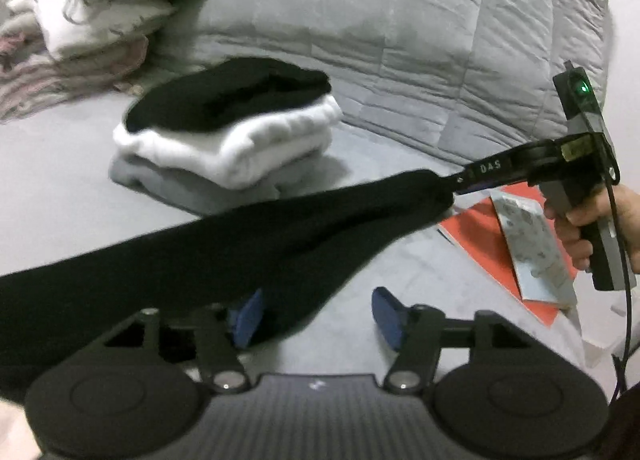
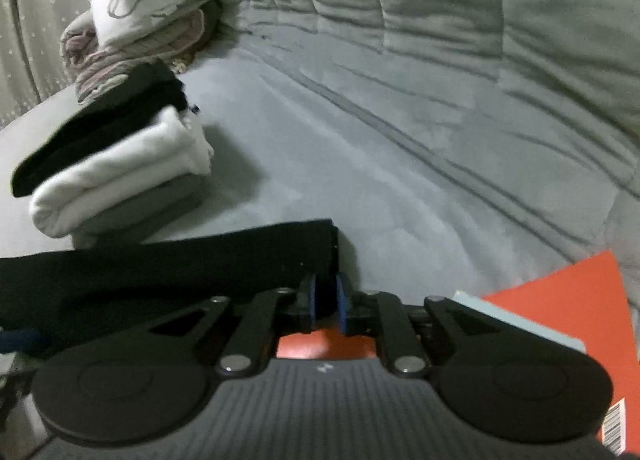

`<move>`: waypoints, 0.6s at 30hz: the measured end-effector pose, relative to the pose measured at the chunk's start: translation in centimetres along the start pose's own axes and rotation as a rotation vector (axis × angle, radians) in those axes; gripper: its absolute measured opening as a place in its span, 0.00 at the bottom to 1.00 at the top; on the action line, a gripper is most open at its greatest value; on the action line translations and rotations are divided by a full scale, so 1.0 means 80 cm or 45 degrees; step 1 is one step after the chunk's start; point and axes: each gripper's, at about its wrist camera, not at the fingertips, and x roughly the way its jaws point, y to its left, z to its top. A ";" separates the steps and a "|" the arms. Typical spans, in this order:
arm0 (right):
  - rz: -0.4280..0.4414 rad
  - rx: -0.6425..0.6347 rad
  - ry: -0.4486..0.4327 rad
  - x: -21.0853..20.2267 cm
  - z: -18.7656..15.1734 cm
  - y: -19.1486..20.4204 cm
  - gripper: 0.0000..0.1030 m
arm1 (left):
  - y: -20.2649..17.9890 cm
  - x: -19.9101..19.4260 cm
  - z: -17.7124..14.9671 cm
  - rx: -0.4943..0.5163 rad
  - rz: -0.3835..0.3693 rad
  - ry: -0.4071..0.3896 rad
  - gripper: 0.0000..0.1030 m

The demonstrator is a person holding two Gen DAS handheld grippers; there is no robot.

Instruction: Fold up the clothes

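Right tongs (image 2: 325, 297) pinch one end of the soft, light black garment (image 1: 248, 236) above the bed (image 1: 56, 188); left tongs (image 1: 316, 318) gape, cloth seemingly brushing one pad.

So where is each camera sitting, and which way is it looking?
Left wrist: on the left gripper, facing along the bed; shows the black garment, the right gripper and the hand holding it.
Right wrist: on the right gripper, facing the gray comforter; the garment's corner sits between its blue pads.
Shared: black garment, folded stack, orange folder.
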 end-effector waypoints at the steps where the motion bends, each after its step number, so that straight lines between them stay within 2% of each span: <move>1: 0.007 -0.002 -0.014 -0.003 0.001 0.004 0.50 | 0.001 -0.009 -0.002 -0.003 0.022 -0.008 0.70; 2: 0.024 -0.009 -0.031 -0.007 0.001 0.010 0.58 | 0.004 -0.019 -0.005 -0.011 0.047 -0.018 0.72; 4: 0.058 -0.026 -0.052 -0.011 0.003 0.021 0.58 | 0.012 -0.040 -0.013 -0.027 0.098 -0.038 0.78; 11: 0.188 -0.052 -0.053 -0.020 0.001 0.078 0.58 | 0.053 -0.120 -0.055 -0.106 0.306 -0.006 0.80; 18: 0.327 -0.156 -0.047 -0.032 -0.010 0.165 0.61 | 0.095 -0.197 -0.101 -0.177 0.482 0.000 0.84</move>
